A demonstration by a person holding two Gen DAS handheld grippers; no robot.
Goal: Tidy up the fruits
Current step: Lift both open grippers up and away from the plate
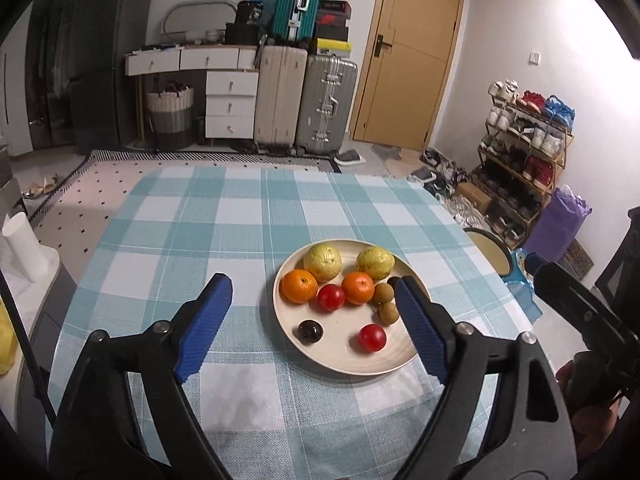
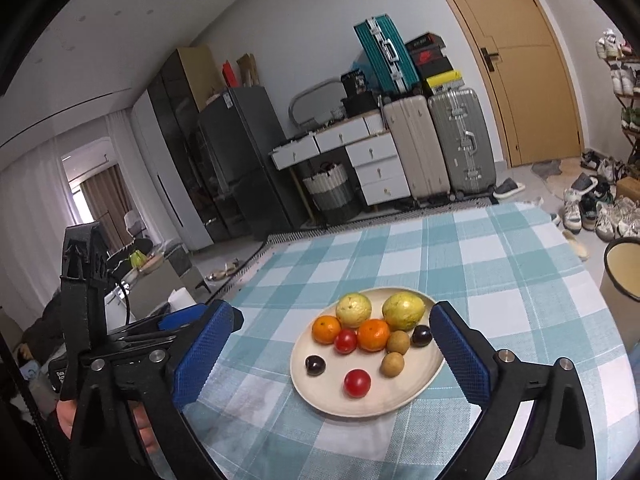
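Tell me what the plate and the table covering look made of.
Plate: cream, smooth and matte, no glare; likely plastic or bamboo fibre, though ceramic is possible. Table covering: teal-and-white check with a visible woven texture, so it appears to be fabric.

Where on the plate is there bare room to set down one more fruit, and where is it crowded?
On the plate, the near rim is bare, in front of the lone red tomato and the dark plum. A smaller bare patch lies between those two. The far half is crowded: two guavas, two oranges, another tomato and two longans sit packed.
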